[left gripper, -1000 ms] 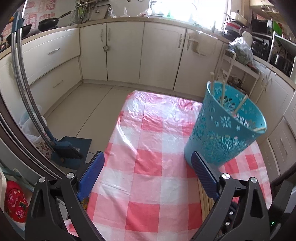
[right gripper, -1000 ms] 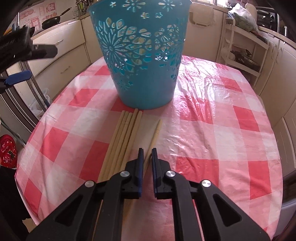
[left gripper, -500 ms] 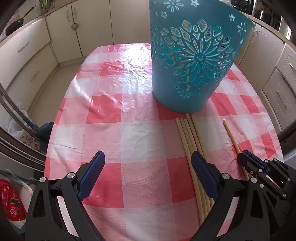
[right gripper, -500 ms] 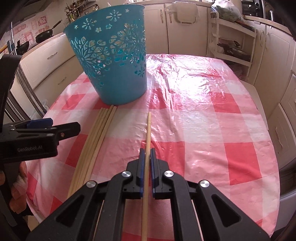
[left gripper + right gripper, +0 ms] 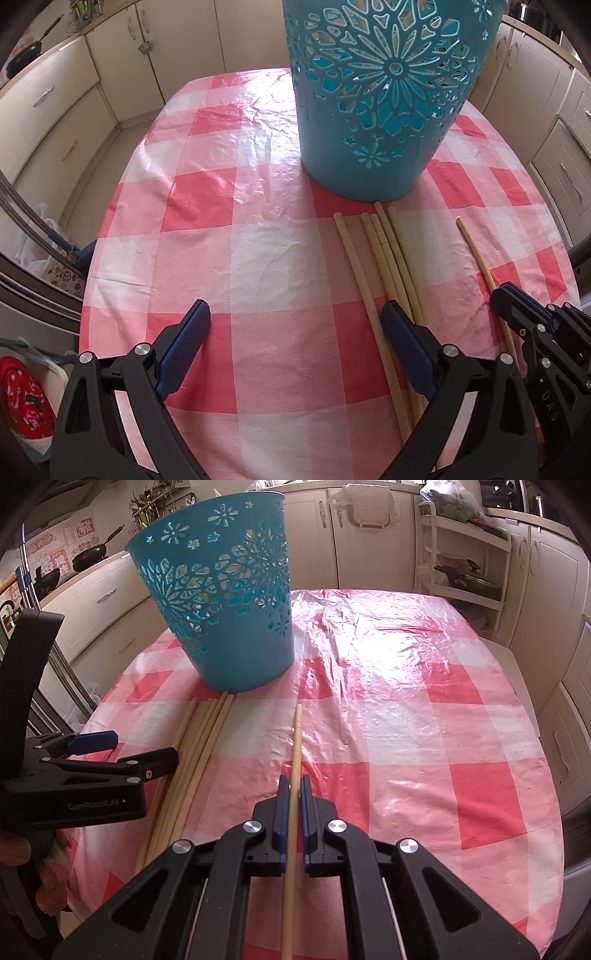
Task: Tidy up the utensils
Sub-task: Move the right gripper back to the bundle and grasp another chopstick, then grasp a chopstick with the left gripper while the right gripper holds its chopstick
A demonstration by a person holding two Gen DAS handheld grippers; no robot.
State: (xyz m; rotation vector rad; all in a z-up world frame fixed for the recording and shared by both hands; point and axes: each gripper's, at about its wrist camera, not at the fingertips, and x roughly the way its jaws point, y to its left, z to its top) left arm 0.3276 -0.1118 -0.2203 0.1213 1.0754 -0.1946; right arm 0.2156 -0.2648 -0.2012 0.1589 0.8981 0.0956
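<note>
right hand-held gripper [image 5: 292, 794] clamped on a single pale wooden chopstick [image 5: 296, 738] | left hand-held gripper [image 5: 295, 325] wide, holding nothing | loose wooden chopstick bundle [image 5: 388, 254] just in front of perforated teal plastic basket [image 5: 380, 99]

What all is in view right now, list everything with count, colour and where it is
basket: one, teal, cut-out flower pattern, upright at the far left of the table
tablecloth: one, red and white check, glossy, covers the table
bundle of chopsticks: about five, pale wood, lying side by side on the cloth in front of the basket
single chopstick: one, pale wood, apart to the right of the bundle, pointing away from the camera
kitchen cabinets: several, cream, around the table
frying pan: one, black, on the counter at far left
left tool: one, black with blue pads, open, over the cloth beside the bundle
right tool: one, black with blue pads, shut on the single chopstick
</note>
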